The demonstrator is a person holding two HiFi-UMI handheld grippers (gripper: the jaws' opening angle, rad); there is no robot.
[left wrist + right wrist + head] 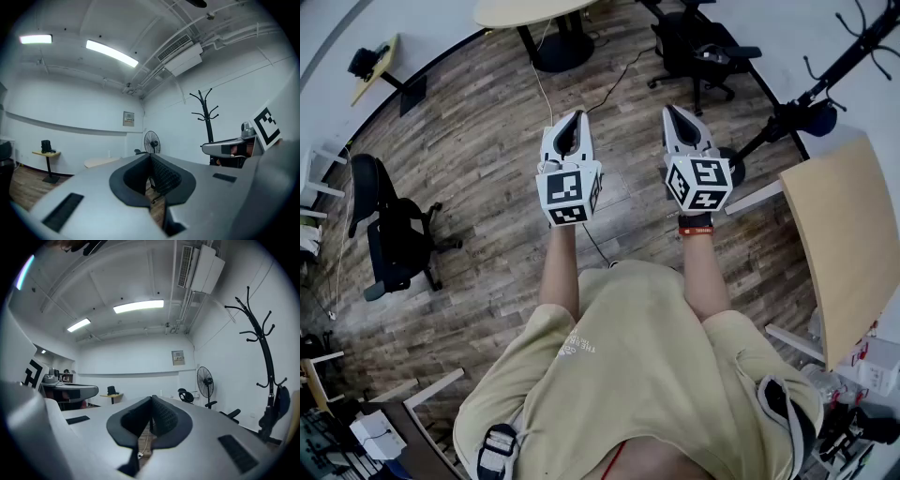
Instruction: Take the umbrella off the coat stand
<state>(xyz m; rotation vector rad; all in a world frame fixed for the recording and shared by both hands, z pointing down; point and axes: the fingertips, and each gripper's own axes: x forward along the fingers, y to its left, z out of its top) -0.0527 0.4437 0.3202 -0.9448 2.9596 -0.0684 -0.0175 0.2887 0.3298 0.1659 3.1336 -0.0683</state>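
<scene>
- The umbrella [817, 120], a dark blue folded bundle, hangs low on the coat stand [844, 58], close against its pole. In your right gripper view it sits at the far right edge [281, 401], beside the black pole [263, 345].
- The stand is black, with curved hooks at its top. It stands against the white wall, ahead of you and to your right. Both grippers are well apart from it.
- Your right gripper [673, 112] is the nearer of the two to the stand. You hold it out level in front of you. Its own view shows the jaws [151, 400] together at the tips, with nothing between them.
- Your left gripper [572, 118] is held level just beside the right one. Its jaws [150, 156] are likewise pressed together and carry nothing.
- A light wooden tabletop [848, 239] lies to your right, below the stand in the head view.
- A standing fan [205, 379] is by the far wall, to the left of the stand in the right gripper view.
- A black office chair [389, 234] stands well to your left on the wooden floor [487, 159].
- A round table [534, 11] on a dark pedestal is farther ahead, with a thin cable [546, 94] trailing across the boards from it toward you.
</scene>
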